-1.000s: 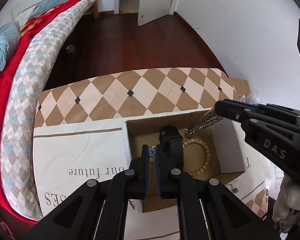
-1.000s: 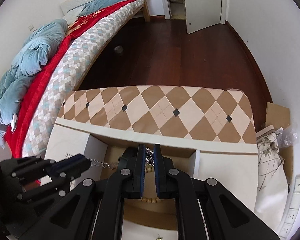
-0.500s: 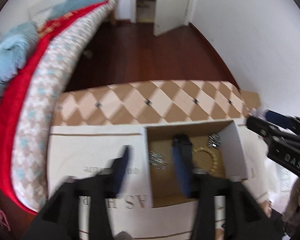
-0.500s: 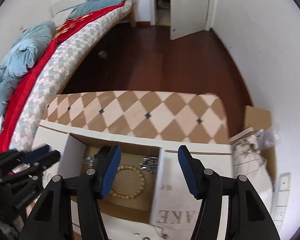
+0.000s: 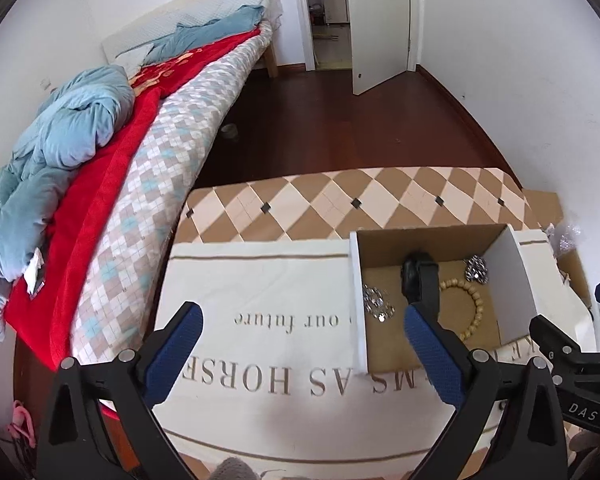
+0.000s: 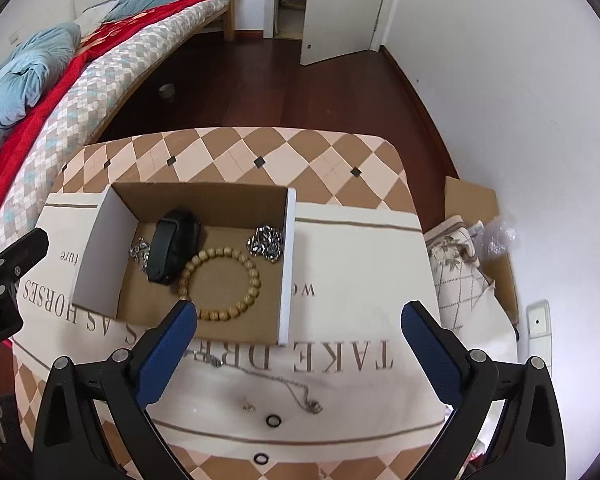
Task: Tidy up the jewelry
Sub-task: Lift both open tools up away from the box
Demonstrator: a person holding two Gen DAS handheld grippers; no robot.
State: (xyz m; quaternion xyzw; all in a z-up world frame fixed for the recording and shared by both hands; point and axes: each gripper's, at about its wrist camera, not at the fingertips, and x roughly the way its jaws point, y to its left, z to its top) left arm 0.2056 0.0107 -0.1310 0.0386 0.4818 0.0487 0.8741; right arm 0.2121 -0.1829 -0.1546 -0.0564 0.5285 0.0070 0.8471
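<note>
Right gripper is spread wide, w/ nothing between its blue ribbed pads. It hangs over the near part of the table, above the cloth. Left gripper is spread wide too & holds nothing; its right pad is in front of the box, its left pad over the cloth.

Cardboard box sits open on the cloth, brown inside, white on the side walls. In it: a black watch band, smooth & curved, leaning toward the far left. Just right of it & touching it is a wooden bead bracelet, a ring of round tan beads lying flat. A shiny silver chain pile lies in the far right corner, next to the white wall. A 2nd silver chain pile lies on the left, partly hidden behind the watch band.

Near the box, on the cloth, lies a thin silver necklace, long & wiggly. Next to it is a small gold bit, too small to tell what. Two small black rings lie closer still, apart from each other.

Cloth is cream w/ big brown letters. Under it is a table cover w/ tan & brown diamond shapes. On the far left is a bed w/ a checked quilt, red blanket & crumpled blue duvet. Floor is dark wood.
</note>
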